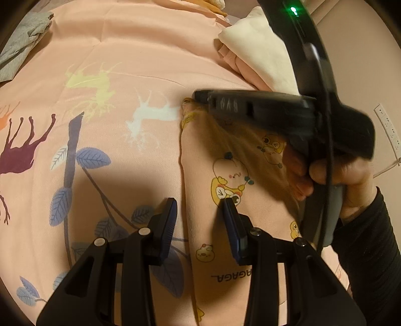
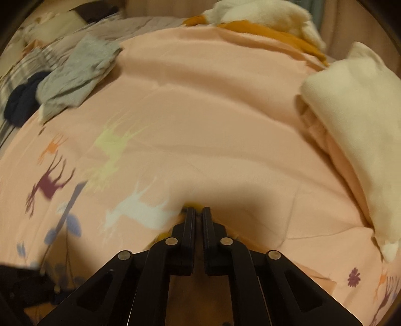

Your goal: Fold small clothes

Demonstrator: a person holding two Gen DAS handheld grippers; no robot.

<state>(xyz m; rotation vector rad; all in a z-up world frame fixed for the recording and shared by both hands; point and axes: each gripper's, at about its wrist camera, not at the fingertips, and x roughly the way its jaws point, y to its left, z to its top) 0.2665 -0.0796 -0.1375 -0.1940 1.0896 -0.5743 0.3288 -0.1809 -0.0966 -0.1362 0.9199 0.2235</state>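
A small pink garment (image 1: 225, 225) printed with yellow chicks lies on the pink bedspread (image 1: 125, 50). My left gripper (image 1: 199, 203) is open, its fingers straddling the garment's left edge near the cartoon print. My right gripper (image 1: 198, 96) is shut on the garment's far corner with yellow trim and holds it lifted, blurred by motion. In the right wrist view the right gripper (image 2: 198, 209) is shut, with a bit of yellow trim (image 2: 194, 205) showing at its tips; the rest of the garment is hidden under it.
A stack of folded cream and pink clothes (image 1: 255, 50) (image 2: 351, 120) lies at the right. A grey garment (image 2: 75, 75) and a dark one (image 2: 22, 105) lie at the far left. An orange and cream blanket (image 2: 263, 22) lies at the back.
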